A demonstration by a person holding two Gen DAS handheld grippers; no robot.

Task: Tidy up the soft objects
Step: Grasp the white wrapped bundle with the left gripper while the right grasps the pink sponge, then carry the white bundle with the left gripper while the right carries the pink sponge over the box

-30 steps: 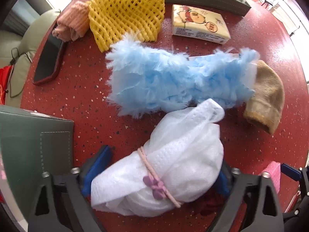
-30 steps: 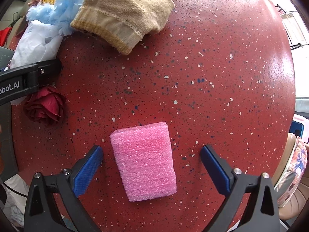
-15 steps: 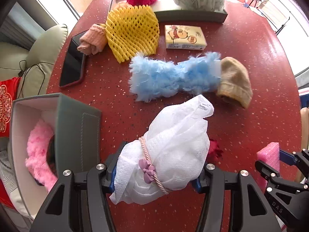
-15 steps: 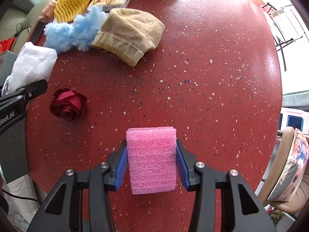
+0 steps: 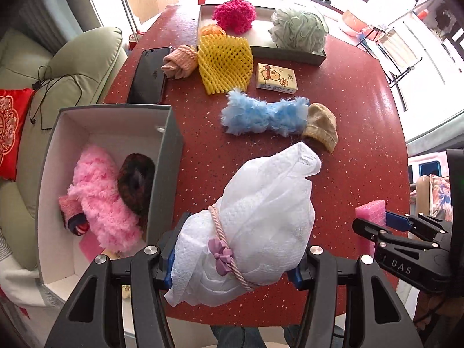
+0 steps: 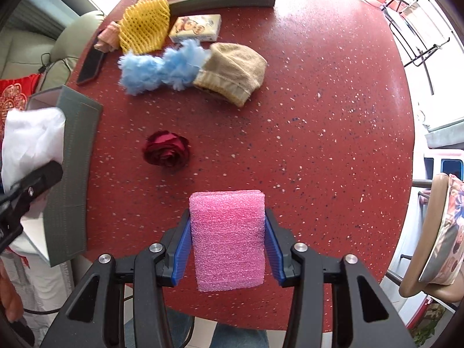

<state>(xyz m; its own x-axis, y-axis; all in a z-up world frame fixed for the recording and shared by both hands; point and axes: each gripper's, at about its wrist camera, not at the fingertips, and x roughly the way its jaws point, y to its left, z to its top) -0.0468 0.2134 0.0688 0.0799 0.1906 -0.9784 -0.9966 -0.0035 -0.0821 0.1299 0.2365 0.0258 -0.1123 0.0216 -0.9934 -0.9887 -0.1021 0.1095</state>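
Red speckled table (image 5: 362,110) is still cluttered, but the left gripper (image 5: 232,256) is clamped on the white tied bundle (image 5: 261,232) and the right gripper (image 6: 227,245) squeezes the pink foam block (image 6: 227,237), both held above the table, so next is probably carrying them over the open box (image 5: 168,133) and letting go.

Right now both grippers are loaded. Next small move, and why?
Probably carry the white bundle in the left gripper sideways over the open box: it is clamped clear of the table, and the box already holds soft items. The right gripper grips the pink foam.
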